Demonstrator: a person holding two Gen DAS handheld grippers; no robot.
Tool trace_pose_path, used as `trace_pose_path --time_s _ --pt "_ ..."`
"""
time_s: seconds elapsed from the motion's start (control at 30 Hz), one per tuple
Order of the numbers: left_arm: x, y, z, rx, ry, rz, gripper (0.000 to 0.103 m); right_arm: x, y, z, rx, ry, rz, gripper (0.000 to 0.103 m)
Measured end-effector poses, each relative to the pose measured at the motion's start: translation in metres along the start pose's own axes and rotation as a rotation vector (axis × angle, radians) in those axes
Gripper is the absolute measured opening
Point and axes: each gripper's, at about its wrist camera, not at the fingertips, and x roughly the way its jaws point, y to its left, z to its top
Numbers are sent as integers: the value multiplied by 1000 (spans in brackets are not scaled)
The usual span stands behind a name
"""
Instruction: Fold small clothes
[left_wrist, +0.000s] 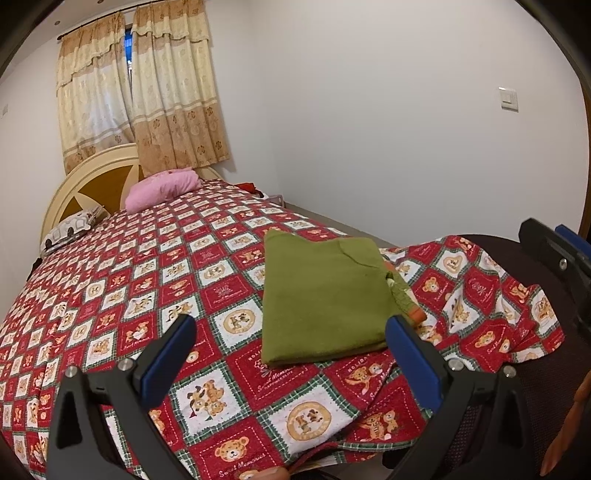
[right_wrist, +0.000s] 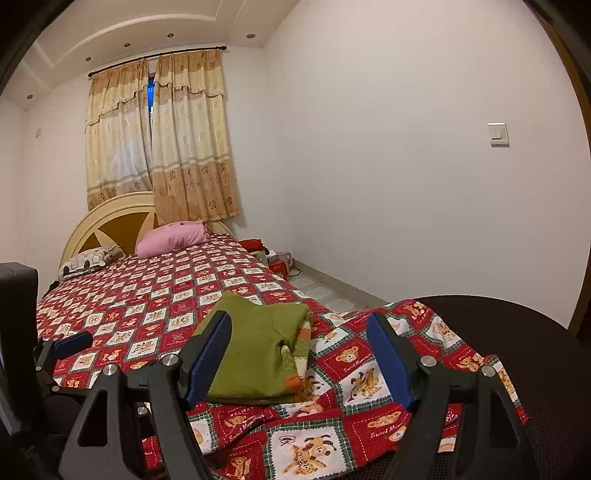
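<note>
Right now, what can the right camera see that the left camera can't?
Only the right camera shows the ceiling lights, the curtain rod, the boxes on the floor beside the bed, and the left gripper. Only the left camera shows the right gripper, at its right edge. Both show the folded green shirt on the red bear bedspread, the pink pillow, the curtains and the light switch. Both grippers are open and empty.

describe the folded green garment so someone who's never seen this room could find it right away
Start at the bed under the red teddy-bear checked bedspread. At its foot end, far from the pink pillow, lies the folded green garment. It is the only plain olive piece there, with an orange-striped edge showing on one side.
</note>
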Motion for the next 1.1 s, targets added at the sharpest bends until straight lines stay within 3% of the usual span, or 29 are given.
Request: trace_pose_path --time_s 0.43,0.8,1.1 --pt "-1 -1 0 8 -7 5 103 -1 0 1 5 -3 -2 76" --pt "8 8 0 -45 44 -38 103 0 -2 -1 5 3 -3 76" --pt "13 10 0 -42 64 -23 103 6 -3 -5 11 25 -9 76"
